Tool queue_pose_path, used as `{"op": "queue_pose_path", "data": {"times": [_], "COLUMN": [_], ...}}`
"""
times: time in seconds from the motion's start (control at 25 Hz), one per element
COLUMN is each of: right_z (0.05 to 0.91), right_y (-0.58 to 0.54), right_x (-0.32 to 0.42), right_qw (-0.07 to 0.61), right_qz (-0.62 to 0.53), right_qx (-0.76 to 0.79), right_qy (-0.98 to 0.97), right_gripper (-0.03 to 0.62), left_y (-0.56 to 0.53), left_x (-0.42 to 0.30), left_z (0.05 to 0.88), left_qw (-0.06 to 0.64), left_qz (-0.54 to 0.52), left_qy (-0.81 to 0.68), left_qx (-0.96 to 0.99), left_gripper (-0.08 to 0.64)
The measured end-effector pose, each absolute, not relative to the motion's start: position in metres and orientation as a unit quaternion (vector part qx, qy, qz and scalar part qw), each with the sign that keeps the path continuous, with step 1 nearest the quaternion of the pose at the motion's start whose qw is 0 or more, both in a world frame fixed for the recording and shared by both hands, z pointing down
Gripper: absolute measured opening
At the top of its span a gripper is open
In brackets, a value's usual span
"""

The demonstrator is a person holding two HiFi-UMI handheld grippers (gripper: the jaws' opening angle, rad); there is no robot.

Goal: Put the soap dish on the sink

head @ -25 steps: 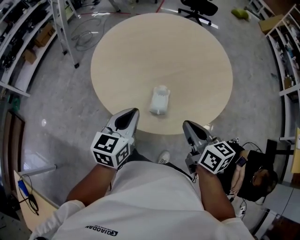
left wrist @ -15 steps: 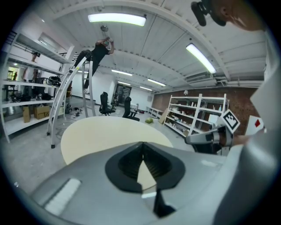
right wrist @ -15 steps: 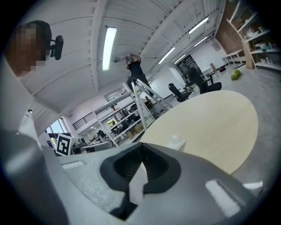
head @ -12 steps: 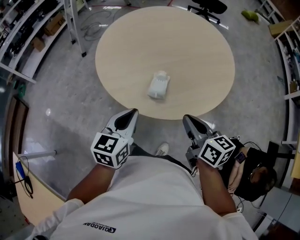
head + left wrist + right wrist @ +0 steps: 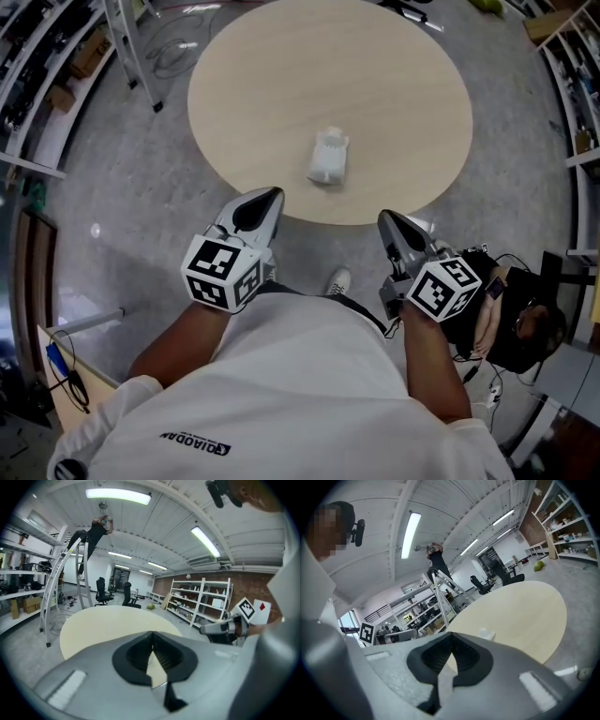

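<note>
We held the left gripper (image 5: 269, 193) and the right gripper (image 5: 385, 217) side by side, close to the body, both just short of the near edge of the round pale wooden table (image 5: 281, 84). Both pairs of jaws were pressed together, tips meeting, nothing caught between them. And out on the table, a little nearer than its middle and well apart from both grippers, sat the small white moulded object (image 5: 328, 156). We could not tell soap dish from sink in it.
</note>
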State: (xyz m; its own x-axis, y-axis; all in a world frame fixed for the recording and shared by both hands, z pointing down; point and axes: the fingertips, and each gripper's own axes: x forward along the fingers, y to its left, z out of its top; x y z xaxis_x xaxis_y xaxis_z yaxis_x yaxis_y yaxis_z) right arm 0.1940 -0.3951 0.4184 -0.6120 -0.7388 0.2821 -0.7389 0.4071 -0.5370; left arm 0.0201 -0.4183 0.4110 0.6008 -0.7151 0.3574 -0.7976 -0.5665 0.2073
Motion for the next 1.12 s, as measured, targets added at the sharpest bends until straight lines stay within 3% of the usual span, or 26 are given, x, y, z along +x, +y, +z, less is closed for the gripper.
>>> {"op": "queue_pose_path", "data": {"times": [1.12], "right_z": [0.431], "right_y": [-0.397], "right_x": [0.171], "right_qw": [0.008], "right_qz": [0.329], "right_qx": [0.475], "right_qy": [-0.816], "right_gripper": [0.0], "left_y": [-0.438], "left_x": [0.003], "left_z": [0.413], "left_qw": [0.174], "left_qz": [0.108], "left_qy": [-0.401], "left_qx": [0.893], "left_gripper": [0.008]}}
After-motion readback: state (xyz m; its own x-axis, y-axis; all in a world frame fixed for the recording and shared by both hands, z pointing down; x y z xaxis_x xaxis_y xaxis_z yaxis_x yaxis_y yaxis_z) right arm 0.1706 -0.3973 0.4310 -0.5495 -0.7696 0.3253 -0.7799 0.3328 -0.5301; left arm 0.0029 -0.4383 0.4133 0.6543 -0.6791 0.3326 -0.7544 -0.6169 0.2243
